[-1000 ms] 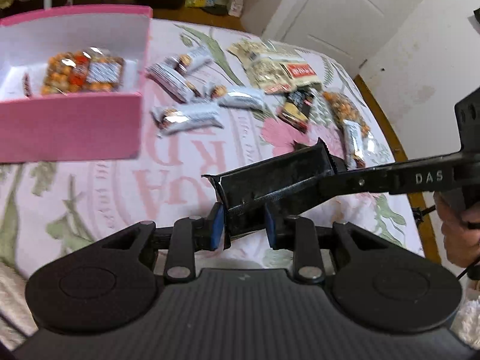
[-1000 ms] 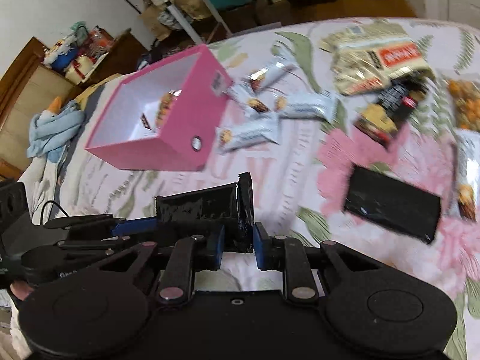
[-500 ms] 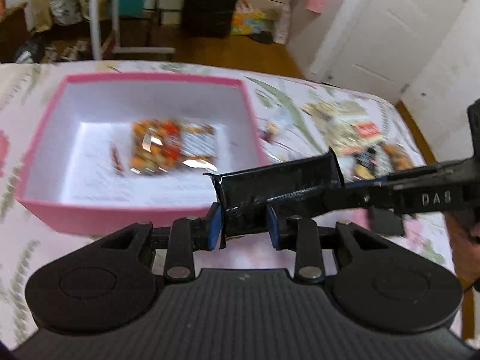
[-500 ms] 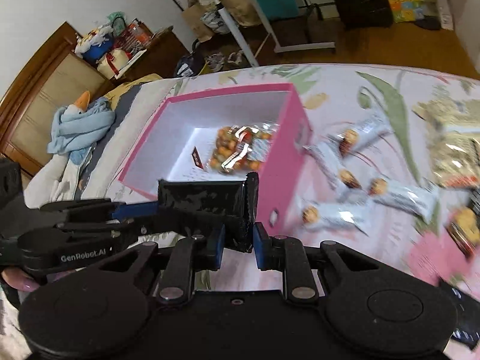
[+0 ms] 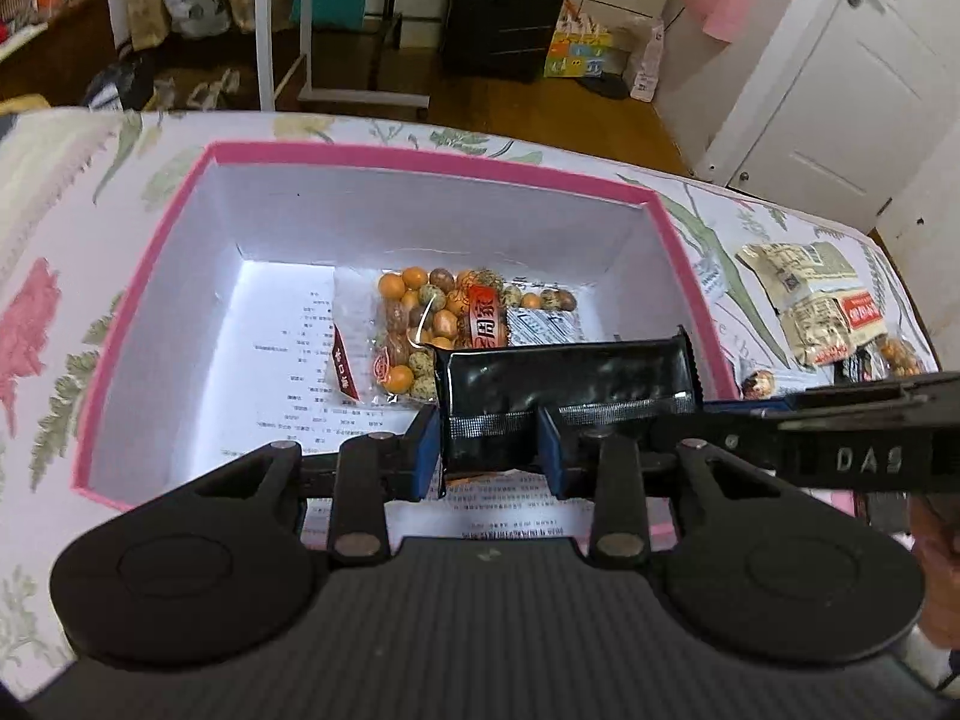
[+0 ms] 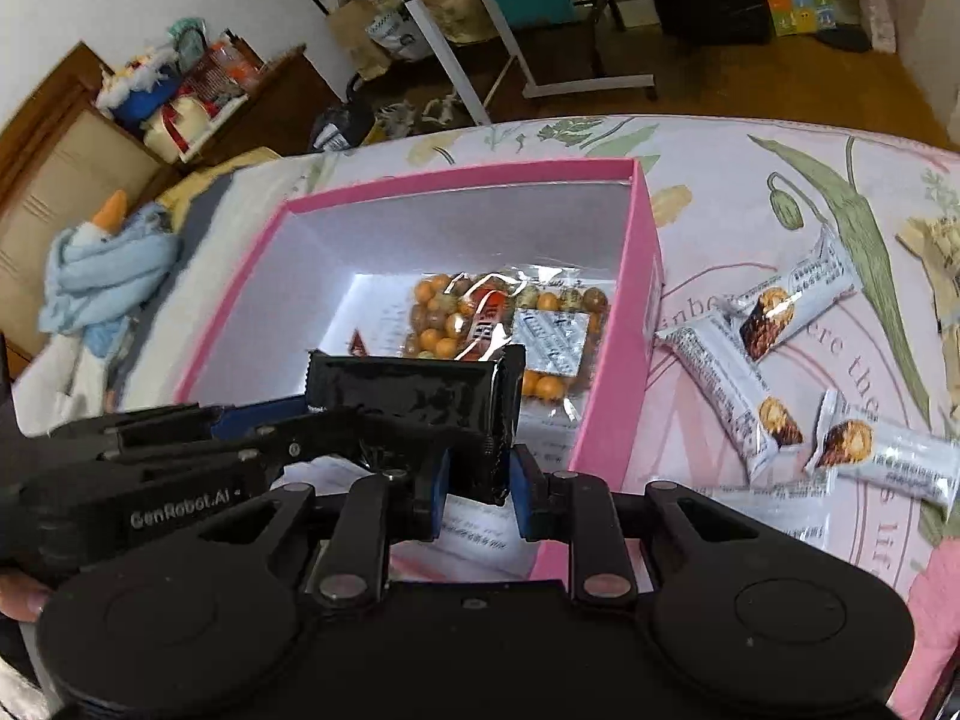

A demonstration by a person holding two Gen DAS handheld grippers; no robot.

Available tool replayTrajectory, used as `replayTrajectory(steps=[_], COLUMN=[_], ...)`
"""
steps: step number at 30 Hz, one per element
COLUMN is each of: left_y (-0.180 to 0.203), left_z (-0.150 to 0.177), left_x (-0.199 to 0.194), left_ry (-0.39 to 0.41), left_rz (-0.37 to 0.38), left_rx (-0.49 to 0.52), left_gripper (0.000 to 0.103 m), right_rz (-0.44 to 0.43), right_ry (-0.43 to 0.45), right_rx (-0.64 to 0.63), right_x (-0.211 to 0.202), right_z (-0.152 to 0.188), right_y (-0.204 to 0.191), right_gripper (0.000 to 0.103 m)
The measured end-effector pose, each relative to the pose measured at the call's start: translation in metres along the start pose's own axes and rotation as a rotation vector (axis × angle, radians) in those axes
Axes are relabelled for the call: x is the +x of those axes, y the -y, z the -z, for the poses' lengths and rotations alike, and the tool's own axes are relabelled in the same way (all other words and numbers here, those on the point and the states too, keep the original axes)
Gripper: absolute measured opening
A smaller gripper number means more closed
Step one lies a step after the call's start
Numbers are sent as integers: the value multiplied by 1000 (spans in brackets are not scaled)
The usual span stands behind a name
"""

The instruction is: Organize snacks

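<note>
A black snack packet (image 5: 570,378) (image 6: 408,390) hangs lengthwise over the open pink box (image 5: 420,156) (image 6: 645,300), held at both ends. My left gripper (image 5: 487,450) has its blue pads against the packet's left end, and its jaws are opening. My right gripper (image 6: 480,480) pinches the packet's other end, and its jaws are also starting to open. Each gripper reaches into the other's view from the side. A clear bag of orange and speckled nuts (image 5: 432,324) (image 6: 480,324) lies on the box's white floor below the packet.
Several white snack bars (image 6: 732,384) lie on the floral bedspread right of the box. Beige packets (image 5: 822,300) lie further right. A blue cloth (image 6: 102,264) is bunched at the bed's left. A hand (image 5: 936,570) shows at the right edge.
Both grippers carried the black packet leftward across the bed, from the loose snacks to above the pink box. The left jaws now stand a little wider.
</note>
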State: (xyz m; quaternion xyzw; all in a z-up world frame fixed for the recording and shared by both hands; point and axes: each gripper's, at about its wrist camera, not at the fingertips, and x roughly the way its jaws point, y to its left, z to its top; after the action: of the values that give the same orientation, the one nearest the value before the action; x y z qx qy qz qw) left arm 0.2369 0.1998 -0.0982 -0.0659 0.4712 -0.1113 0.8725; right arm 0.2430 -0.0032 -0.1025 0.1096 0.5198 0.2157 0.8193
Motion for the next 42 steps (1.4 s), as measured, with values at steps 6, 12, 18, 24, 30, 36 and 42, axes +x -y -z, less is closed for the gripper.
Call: replayTrajectory(steps=[6, 12, 18, 24, 30, 36, 42], left_y=[1, 25, 57, 115, 176, 248, 293], left_z=[1, 14, 24, 36, 51, 74, 91], left_x=[17, 0, -35, -60, -43, 18, 75], left_ry=[-3, 50, 65, 69, 3, -91, -138], left_rz=[-16, -84, -21, 121, 257, 291, 336], left_rx=[-33, 54, 115, 199, 249, 342, 307], left_gripper=[49, 50, 50, 50, 50, 50, 50], right_rz=[148, 97, 104, 157, 254, 355, 279], right_ry=[78, 164, 193, 153, 139, 199, 218], right_rx=[-198, -154, -120, -71, 69, 303, 462], right_x=[-5, -54, -116, -165, -184, -183, -175], right_z=[14, 27, 59, 94, 125, 154, 177], right_y=[-26, -6, 31, 80, 146, 219, 266], right_gripper=[28, 32, 47, 56, 67, 75, 75])
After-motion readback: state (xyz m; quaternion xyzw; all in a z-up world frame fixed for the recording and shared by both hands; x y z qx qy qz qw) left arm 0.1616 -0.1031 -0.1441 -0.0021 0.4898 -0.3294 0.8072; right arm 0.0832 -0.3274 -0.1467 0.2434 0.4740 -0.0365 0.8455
